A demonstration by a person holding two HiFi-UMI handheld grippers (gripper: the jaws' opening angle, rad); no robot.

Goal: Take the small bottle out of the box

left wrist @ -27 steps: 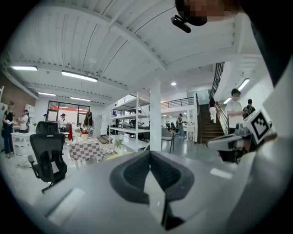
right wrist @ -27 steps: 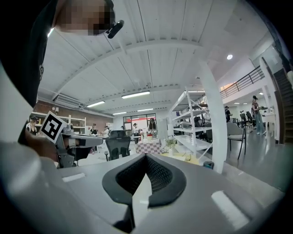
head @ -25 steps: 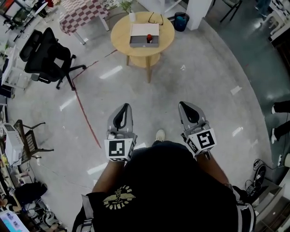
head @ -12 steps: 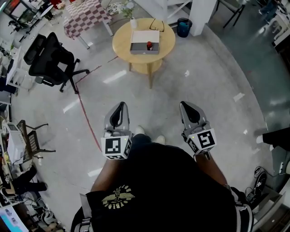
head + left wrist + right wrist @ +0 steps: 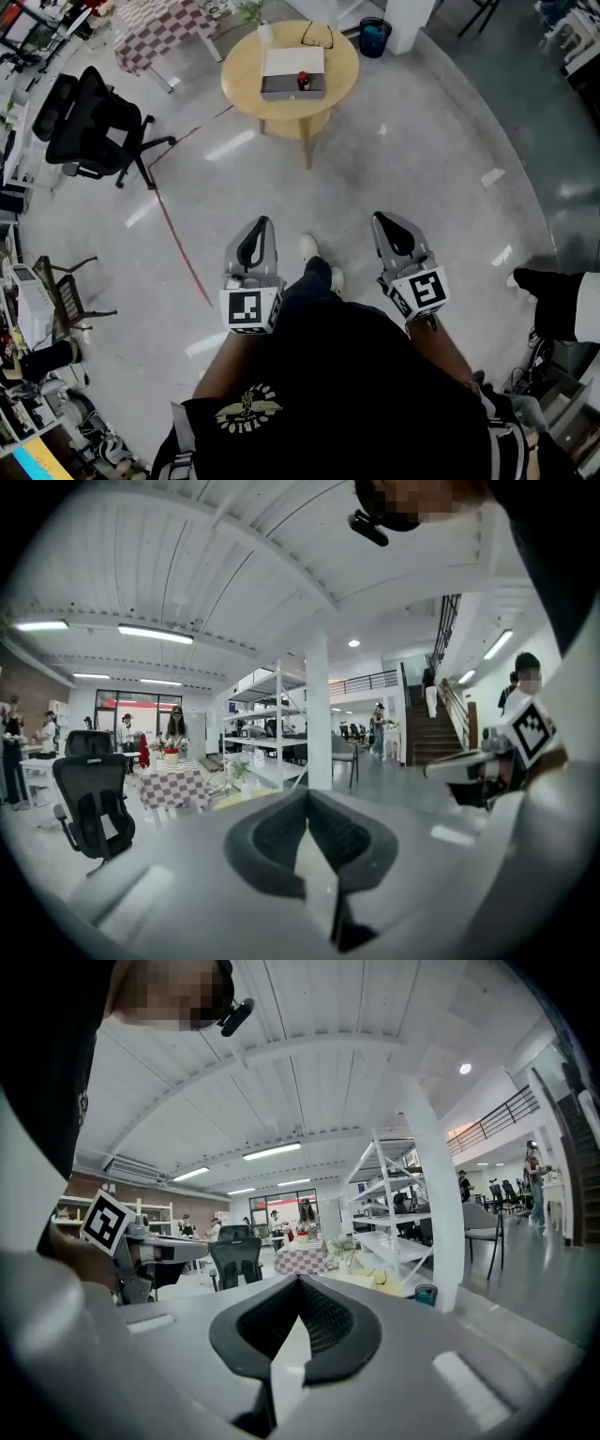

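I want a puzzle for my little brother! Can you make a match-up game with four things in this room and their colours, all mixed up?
Things:
1. office chair
2. bin
3. round table
4. bottle cap

Colours:
A. red
B. light wood
C. black
D. blue

Pairs: 1-C, 2-D, 3-B, 4-A

Right hand-held gripper (image 5: 300, 1281) with jaws together, empty, black office chair (image 5: 234, 1262) beyond, white pillar (image 5: 433, 1204)
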